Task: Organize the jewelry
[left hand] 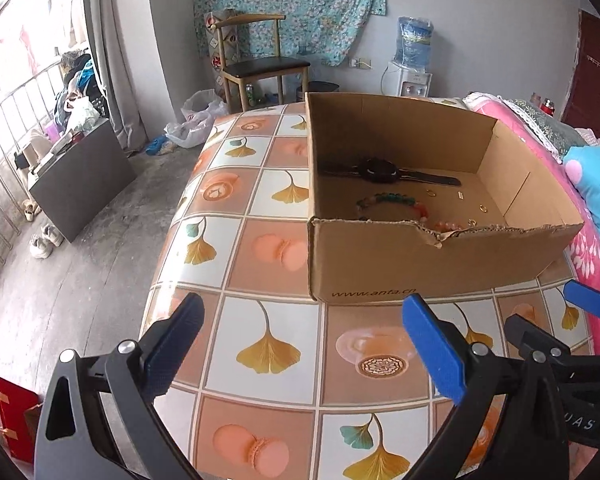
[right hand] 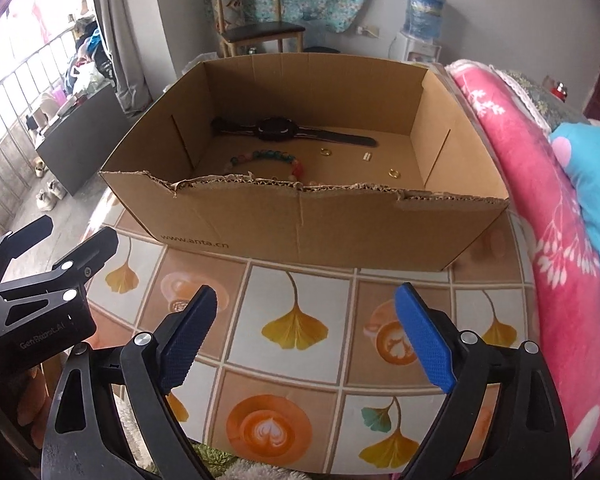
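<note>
An open cardboard box point(right hand: 300, 224) stands on the patterned table point(right hand: 296, 364); it also shows in the left wrist view point(left hand: 380, 256). Inside lie a black wristwatch point(right hand: 276, 129) point(left hand: 380, 170), a multicoloured bead bracelet point(right hand: 268, 160) point(left hand: 392, 202), small gold rings point(right hand: 394, 172) point(left hand: 483, 208) and a small metal piece point(right hand: 367, 156). My left gripper point(left hand: 304, 350) is open and empty over the table in front of the box. My right gripper point(right hand: 306, 340) is open and empty, also in front of the box.
A pink flowered blanket point(right hand: 540, 200) and a blue pillow point(right hand: 588, 168) lie along the table's right side. A wooden chair point(left hand: 260, 64), a water dispenser point(left hand: 412, 60), plastic bags and shoes stand on the floor beyond and to the left.
</note>
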Action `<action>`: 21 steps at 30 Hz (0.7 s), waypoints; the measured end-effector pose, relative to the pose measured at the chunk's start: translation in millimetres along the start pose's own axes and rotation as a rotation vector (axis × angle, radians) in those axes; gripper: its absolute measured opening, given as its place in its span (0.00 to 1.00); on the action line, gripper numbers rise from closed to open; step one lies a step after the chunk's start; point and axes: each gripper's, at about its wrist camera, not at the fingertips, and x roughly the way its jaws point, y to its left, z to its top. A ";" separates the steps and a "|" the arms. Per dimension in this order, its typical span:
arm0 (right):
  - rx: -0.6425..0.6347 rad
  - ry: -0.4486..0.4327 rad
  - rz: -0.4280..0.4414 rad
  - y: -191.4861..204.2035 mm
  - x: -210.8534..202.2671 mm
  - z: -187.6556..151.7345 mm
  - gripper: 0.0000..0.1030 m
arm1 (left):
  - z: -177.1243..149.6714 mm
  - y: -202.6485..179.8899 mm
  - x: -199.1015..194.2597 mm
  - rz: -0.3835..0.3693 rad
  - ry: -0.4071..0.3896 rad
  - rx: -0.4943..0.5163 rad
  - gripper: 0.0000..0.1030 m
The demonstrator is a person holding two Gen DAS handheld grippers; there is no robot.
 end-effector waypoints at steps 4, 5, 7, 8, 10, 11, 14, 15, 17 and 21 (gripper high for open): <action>0.020 0.001 -0.017 0.9 -1.4 0.7 0.86 | 1.1 -1.7 3.0 0.006 0.028 -0.018 0.95; 0.024 0.003 -0.026 1.0 -1.0 1.0 0.86 | 0.7 -3.0 3.6 0.011 0.035 -0.015 0.95; 0.033 0.004 -0.036 -0.5 -1.5 0.5 0.86 | -0.4 -6.7 3.0 0.016 0.044 -0.004 0.95; 0.038 0.005 -0.036 -1.1 -1.5 0.4 0.86 | -1.0 -8.5 2.4 0.022 0.043 0.001 0.95; 0.047 0.008 -0.036 -2.6 -1.5 -0.1 0.86 | -1.8 -10.2 1.1 0.031 0.045 0.005 0.95; 0.050 0.009 -0.038 -3.5 -1.4 -0.3 0.86 | -2.0 -10.2 0.9 0.033 0.048 0.002 0.95; 0.057 0.014 -0.045 -6.1 -2.1 -1.6 0.86 | -2.3 -9.9 0.7 0.038 0.054 -0.010 0.95; 0.059 0.014 -0.043 -7.0 -2.4 -2.1 0.86 | -2.6 -10.4 0.4 0.044 0.055 -0.008 0.95; 0.065 0.014 -0.042 -8.0 -3.0 -2.7 0.86 | -3.7 -11.2 -0.5 0.054 0.057 -0.007 0.95; 0.067 0.015 -0.040 -9.3 -3.9 -3.9 0.86 | -5.5 -12.8 -1.1 0.066 0.062 -0.004 0.95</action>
